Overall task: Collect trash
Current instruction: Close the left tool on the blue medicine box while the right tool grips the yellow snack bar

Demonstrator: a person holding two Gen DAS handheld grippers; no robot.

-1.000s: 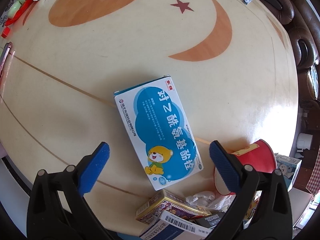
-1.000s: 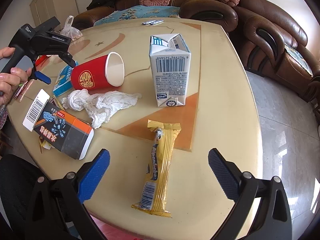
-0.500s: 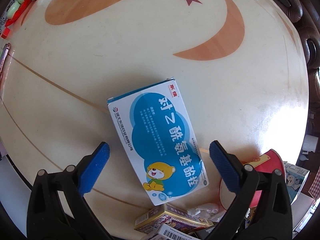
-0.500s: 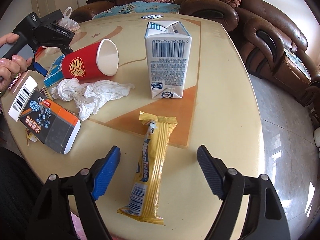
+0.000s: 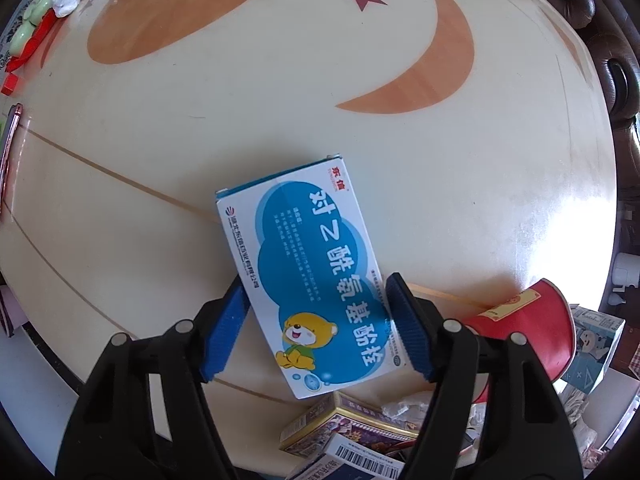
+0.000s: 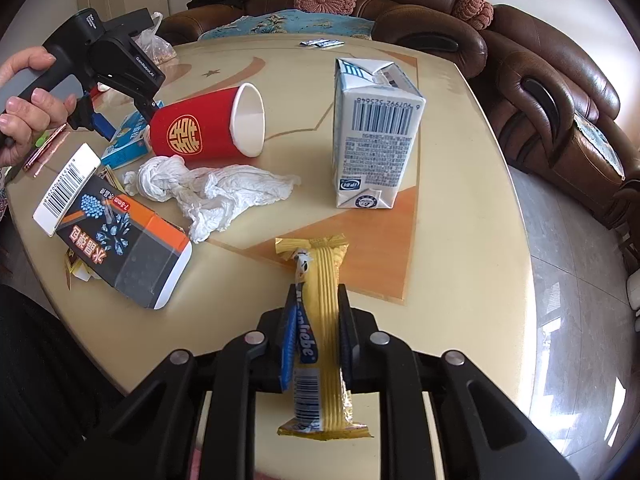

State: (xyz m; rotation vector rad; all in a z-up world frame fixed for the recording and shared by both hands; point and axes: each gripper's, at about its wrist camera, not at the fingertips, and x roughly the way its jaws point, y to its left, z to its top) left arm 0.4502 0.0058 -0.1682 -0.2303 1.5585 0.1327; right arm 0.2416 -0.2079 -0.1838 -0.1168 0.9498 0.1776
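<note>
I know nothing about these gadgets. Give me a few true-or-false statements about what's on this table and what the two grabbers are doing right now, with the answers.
1. The red paper cup lies on its side. True.
2. The right gripper has its jaws closed on the yellow snack bar. True.
3. The milk carton has toppled over. False: it stands upright on the table.
4. The left gripper is clamped on the crumpled tissue. False: its jaws sit on either side of the blue medicine box, having just been closing; the tissue lies loose on the table.
5. The snack bar stands inside the cup. False: it is apart from the cup, between the right jaws.
</note>
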